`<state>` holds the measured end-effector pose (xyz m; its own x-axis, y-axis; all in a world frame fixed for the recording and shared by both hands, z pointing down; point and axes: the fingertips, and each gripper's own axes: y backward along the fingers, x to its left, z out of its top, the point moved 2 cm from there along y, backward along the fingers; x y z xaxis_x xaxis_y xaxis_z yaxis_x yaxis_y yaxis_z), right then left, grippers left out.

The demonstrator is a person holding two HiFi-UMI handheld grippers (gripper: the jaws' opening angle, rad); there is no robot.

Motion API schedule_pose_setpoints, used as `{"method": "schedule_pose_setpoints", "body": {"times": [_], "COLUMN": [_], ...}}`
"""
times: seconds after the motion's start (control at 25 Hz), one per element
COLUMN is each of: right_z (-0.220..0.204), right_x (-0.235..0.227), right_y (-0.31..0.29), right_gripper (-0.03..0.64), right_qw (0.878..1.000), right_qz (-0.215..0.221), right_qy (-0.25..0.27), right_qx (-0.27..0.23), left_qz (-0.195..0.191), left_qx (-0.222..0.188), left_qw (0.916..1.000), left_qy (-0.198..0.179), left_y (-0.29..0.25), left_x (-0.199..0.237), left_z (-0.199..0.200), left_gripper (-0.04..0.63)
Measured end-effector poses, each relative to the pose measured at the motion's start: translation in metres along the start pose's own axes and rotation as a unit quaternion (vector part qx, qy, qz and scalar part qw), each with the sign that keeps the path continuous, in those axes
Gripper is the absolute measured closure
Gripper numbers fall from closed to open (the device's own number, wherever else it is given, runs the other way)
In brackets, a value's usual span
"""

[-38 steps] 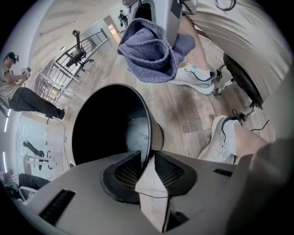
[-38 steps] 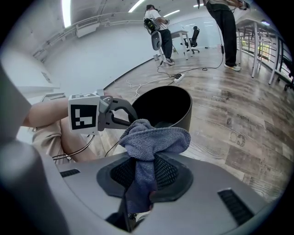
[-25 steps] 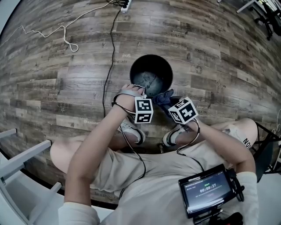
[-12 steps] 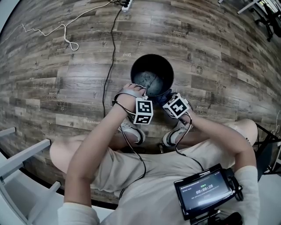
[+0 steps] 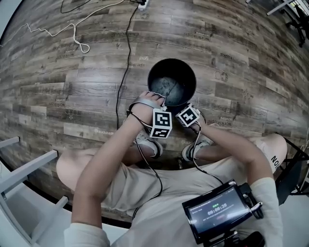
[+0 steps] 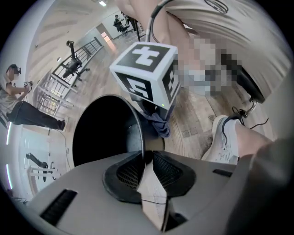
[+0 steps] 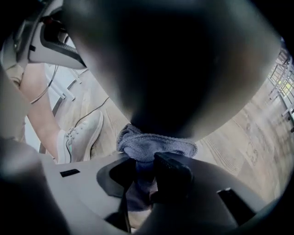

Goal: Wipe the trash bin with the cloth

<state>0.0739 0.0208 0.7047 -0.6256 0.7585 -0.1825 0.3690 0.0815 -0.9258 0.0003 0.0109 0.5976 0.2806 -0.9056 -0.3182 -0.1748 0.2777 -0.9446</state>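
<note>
A black trash bin point(image 5: 172, 82) is seen standing upright on the wooden floor point(image 5: 251, 62), toward the middle of the planks that are shown, with its open mouth turned up. Its rim is pinched on the near left side by the left gripper point(image 6: 146, 158). In the left gripper view the thin wall is caught between the two pads, which are drawn narrow, one inside the bin and one outside.

The right gripper point(image 7: 147, 172) is placed just beside it, at the near side of the bin's outer wall. A blue-grey cloth point(image 7: 156, 144) is clamped between its jaws, and a bunched fold is pushed out past the tips and laid against the bin's dark outer wall. In the left gripper view the cloth is seen hanging under the right gripper's marker cube, against the outside of the bin.

Two pale shoes point(image 5: 147, 144) are planted on the floor just behind the grippers, near the bin's base. A black cable point(image 5: 124, 62) is laid across the floor past the bin's left side, up to a white power strip point(image 5: 141, 4) at the far edge. A thin white cord point(image 5: 84, 48) is looped toward the far left corner. A device with a lit screen point(image 5: 217, 211) is carried at the person's chest, and a white frame point(image 5: 24, 174) is seen at the near left corner.
</note>
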Motion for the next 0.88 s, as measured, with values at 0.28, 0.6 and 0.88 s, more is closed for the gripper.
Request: {"method": "schedule_pose_setpoints", "body": {"times": [0.28, 0.6, 0.88], "right_z": [-0.019, -0.032, -0.033], "right_x": [-0.009, -0.02, -0.01], "right_y": [-0.045, -0.08, -0.06], "right_gripper": [0.528, 0.528, 0.528], "right_qw": [1.0, 0.999, 0.998], "right_qz": [-0.02, -0.044, -0.023], "right_qy": [0.007, -0.011, -0.05], "right_qx": [0.014, 0.015, 0.017], "left_qz": [0.0, 0.001, -0.01], "left_qx": [0.001, 0.004, -0.002], "left_qw": [1.0, 1.0, 0.9992], "left_qy": [-0.002, -0.001, 0.038], "left_y": [0.001, 0.0, 0.0], "left_x": [0.0, 0.001, 0.0], "left_z": [-0.001, 0.0, -0.001], "left_gripper": [0.514, 0.514, 0.512]}}
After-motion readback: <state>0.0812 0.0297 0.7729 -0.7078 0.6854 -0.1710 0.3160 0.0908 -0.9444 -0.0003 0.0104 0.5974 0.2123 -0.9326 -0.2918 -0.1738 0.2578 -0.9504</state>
